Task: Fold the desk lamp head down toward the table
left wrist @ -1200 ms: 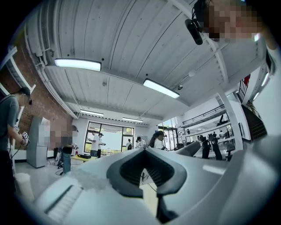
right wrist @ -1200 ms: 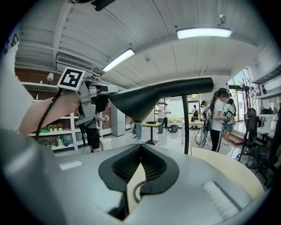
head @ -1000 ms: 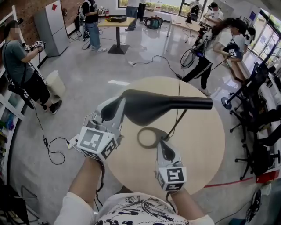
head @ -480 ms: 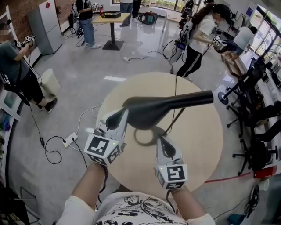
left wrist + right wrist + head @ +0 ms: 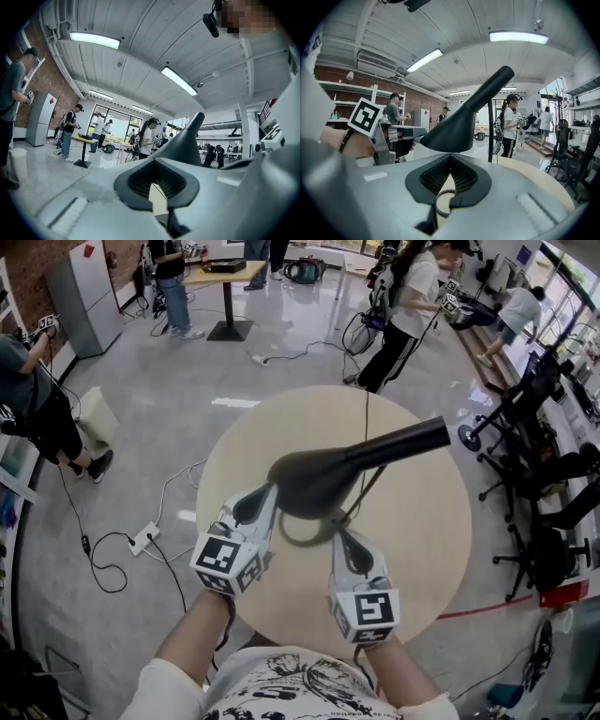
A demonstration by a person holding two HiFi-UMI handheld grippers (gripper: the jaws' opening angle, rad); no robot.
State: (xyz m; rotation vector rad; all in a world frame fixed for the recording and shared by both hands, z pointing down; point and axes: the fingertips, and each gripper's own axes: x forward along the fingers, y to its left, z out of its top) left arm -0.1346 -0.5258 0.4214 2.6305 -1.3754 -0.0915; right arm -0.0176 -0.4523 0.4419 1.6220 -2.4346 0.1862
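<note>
Round beige table (image 5: 422, 549) is seen on a glossy workshop floor. Above its centre the black desk lamp head (image 5: 328, 474) is raised and tilted, its narrow end aimed toward 2 o'clock, with the ring base (image 5: 295, 540) below. The left gripper (image 5: 265, 495), jaws together, is set just at the head's 9 o'clock end. The right gripper (image 5: 340, 536), jaws together on nothing, is placed at the base's 3 o'clock edge.

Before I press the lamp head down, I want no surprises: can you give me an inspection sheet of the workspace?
Surface: round table, light wood tone.
Job's things: desk lamp head raised above its ring base.
Clutter: nothing seen.
Grippers: left gripper jaws together, at the head's near end; right gripper jaws together, by the base.
Cables: lamp cord runs off the far edge; power strip on the floor.
Surroundings: people, office chairs.
</note>
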